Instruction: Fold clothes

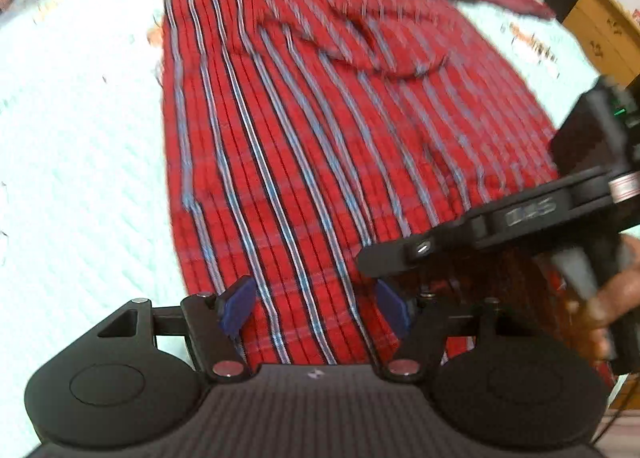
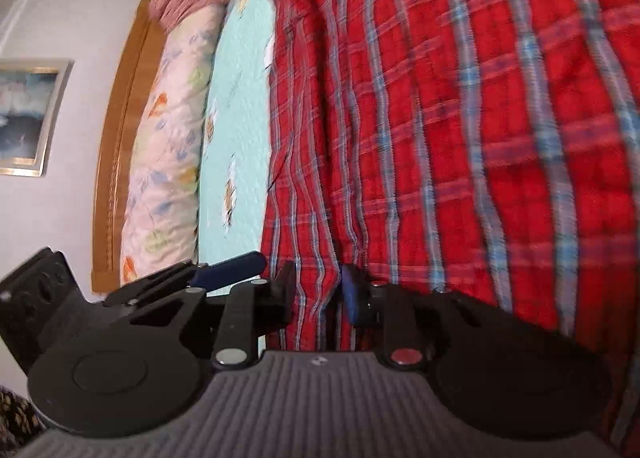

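We see a red plaid cotton shirt with blue and white stripes [image 1: 304, 130] spread flat on a pale aqua quilted bedspread [image 1: 80, 146], reaching from twelve o'clock down to six. Our left gripper [image 1: 316, 308] hangs over the shirt's near hem with jaws wide apart, holding nothing. Our right gripper [image 2: 318, 294], entering the left view at four o'clock, has its jaws narrowed around a bunched fold of shirt, though we cannot tell whether the pads pinch it.

Left wrist cam looks steeply down over shirt [image 1: 304, 130] on bed [image 1: 80, 146]; right wrist cam rolled sideways, close, grazing it toward headboard [image 2: 116, 146]. Both share shirt.
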Demonstrator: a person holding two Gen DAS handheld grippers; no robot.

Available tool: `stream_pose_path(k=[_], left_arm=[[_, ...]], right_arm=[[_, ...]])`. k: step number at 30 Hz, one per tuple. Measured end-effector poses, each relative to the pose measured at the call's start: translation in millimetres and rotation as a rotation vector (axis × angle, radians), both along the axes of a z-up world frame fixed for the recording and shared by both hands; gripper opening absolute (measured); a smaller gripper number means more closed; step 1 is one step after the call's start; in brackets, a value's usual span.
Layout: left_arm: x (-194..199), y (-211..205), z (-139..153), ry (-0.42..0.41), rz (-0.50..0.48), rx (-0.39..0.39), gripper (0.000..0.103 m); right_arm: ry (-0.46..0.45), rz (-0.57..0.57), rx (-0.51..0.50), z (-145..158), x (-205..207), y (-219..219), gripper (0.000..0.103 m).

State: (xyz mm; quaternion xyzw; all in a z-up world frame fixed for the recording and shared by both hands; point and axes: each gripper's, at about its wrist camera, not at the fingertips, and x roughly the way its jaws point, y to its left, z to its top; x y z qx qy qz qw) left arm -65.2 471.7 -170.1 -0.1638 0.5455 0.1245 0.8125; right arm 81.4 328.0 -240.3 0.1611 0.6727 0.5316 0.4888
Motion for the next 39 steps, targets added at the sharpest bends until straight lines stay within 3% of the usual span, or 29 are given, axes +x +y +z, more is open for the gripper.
stream_pose_path(k=[1,4,7,11,16,19,21,22,23,33,36,39], left_arm=[[-1,-2,-10,0.015,-0.007,-0.023,0.069],[0,-17,-18,-0.001,-0.037,0.001,0.086],[2,-23,-18,0.005,-0.037,0.010,0.086],[0,-20,-9,-0.013,-0.009,-0.042,0.078],[11,-15,-17,-0.015,0.063,-0.056,0.078],[15,-12,-21,-0.014,0.109,-0.071,0.082],[17,-13,-23,-0.013,0.118,-0.077,0.085],[18,-14,-23,-0.011,0.119,-0.078,0.086],[19,-14,-23,-0.009,0.118,-0.081,0.088],[21,-4,-25,-0.009,0.148,-0.164,0.099],[23,-9,-27,0.004,0.120,-0.143,0.100],[24,-11,-27,0.008,0.103,-0.132,0.100]], right_arm=[[-0.001,-0.004,-0.003,1,-3,3,0.027],[-0.031,-0.017,-0.017,5,-5,3,0.027],[-0.117,-0.001,-0.026,16,-6,1,0.028],[-0.296,0.008,-0.070,40,-2,-6,0.033],[-0.525,-0.023,-0.178,67,0,3,0.046],[-0.645,-0.061,-0.253,79,4,11,0.049],[-0.721,-0.094,-0.309,86,6,17,0.061],[-0.765,-0.111,-0.355,88,8,20,0.073],[-0.803,-0.127,-0.396,90,10,23,0.076],[-0.800,-0.160,-0.443,88,22,24,0.076],[-0.702,-0.222,-0.331,94,25,0,0.076],[-0.530,-0.252,-0.210,86,28,-20,0.077]])
